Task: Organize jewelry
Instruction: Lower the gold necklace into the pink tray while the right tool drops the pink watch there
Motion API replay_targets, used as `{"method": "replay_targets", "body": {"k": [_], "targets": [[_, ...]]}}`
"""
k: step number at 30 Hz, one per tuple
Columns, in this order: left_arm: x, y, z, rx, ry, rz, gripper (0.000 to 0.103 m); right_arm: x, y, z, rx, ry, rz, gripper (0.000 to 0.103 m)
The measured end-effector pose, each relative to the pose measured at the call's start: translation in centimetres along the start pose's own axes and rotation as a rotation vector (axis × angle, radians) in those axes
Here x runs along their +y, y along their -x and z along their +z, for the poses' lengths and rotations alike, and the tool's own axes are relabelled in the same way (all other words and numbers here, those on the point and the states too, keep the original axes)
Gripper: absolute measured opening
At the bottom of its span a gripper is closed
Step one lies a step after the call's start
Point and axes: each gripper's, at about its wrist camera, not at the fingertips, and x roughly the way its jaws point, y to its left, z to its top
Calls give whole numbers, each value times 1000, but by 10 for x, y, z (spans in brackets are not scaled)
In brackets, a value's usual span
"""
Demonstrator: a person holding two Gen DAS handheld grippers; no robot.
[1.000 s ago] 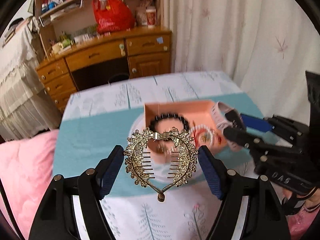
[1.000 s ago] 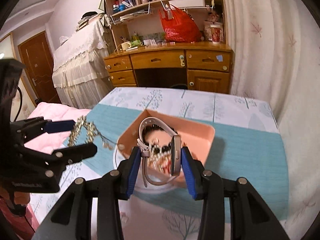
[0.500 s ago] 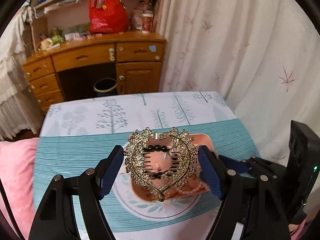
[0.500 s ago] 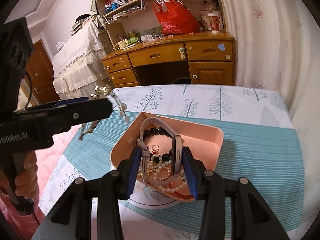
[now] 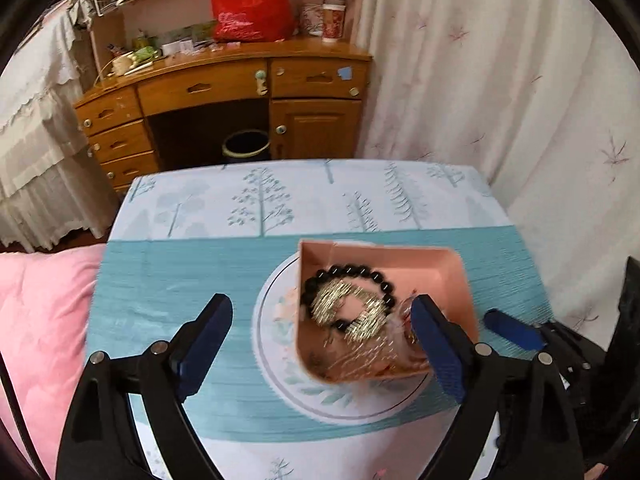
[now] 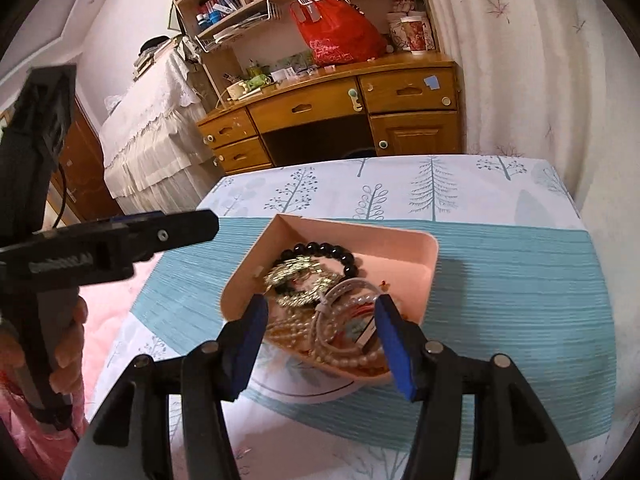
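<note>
A pink tray [image 5: 380, 246] sits on a white plate [image 5: 276, 364] on the teal-striped cloth. A gold ornate hair comb [image 5: 347, 313], blurred, lies in the tray over a black bead bracelet [image 5: 352, 270]. My left gripper [image 5: 322, 340] hangs over the tray's near corner, its jaws opening wide, nothing between the pads. In the right wrist view the comb [image 6: 297, 276], the bracelet [image 6: 333, 250], pearl strands [image 6: 360, 357] and a pale-strapped watch [image 6: 332, 318] fill the tray [image 6: 400, 240]. My right gripper [image 6: 320, 345] is opening; the watch lies loose between its fingers, clear of the pads.
The left gripper's body [image 6: 120, 236], held by a hand [image 6: 68, 344], reaches in from the left, close to the tray. A pink quilt [image 5: 36, 320] borders the table's left side. A wooden desk [image 5: 224, 92] and curtains [image 5: 500, 80] stand behind.
The gold comb left my left gripper and dropped into the tray as the jaws spread. My right gripper widened and the watch slipped from its pads into the tray.
</note>
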Motion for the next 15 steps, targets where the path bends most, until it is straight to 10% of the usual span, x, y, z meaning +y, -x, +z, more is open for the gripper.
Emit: {"method": "replay_targets", "body": {"k": [15], "targets": [[40, 15, -88, 13, 77, 123, 91, 53, 13, -72, 79, 197, 53, 56]]}}
